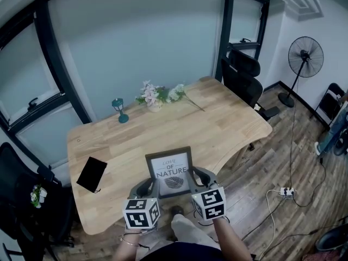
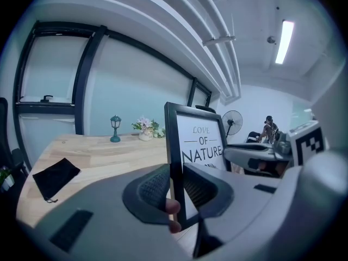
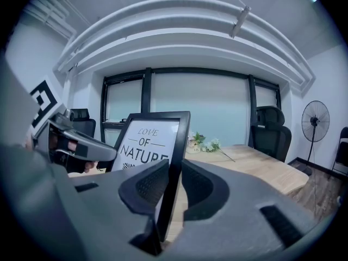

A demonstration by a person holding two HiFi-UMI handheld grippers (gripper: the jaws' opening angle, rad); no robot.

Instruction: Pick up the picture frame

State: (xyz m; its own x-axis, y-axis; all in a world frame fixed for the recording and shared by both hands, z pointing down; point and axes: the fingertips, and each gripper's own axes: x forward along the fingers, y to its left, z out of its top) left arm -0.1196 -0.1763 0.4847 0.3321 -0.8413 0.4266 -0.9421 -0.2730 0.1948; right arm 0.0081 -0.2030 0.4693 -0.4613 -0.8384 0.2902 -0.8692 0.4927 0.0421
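Gripping: left hand-held gripper [image 1: 149, 188] and right hand-held gripper [image 1: 199, 178] each clamp one side of black rectangular picture frame [image 1: 169, 172].
Print: "LOVE OF NATURE".

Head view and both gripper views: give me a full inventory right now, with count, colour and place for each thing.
picture frame: one, black with white print, upright above the table's near side, between both grippers
table: one, light wood, centre
pouch: one, black, flat on the table's near left
lantern ornament: one, teal, table's far edge
flowers: one bunch, pink and white, right of the lantern ornament
office chairs: at least two, black, at the table's far right end and at its left
fan: one, black, standing at right
power strip: one, white, floor at right
left gripper: one, grey, clamped on frame's left edge
right gripper: one, grey, clamped on frame's right edge
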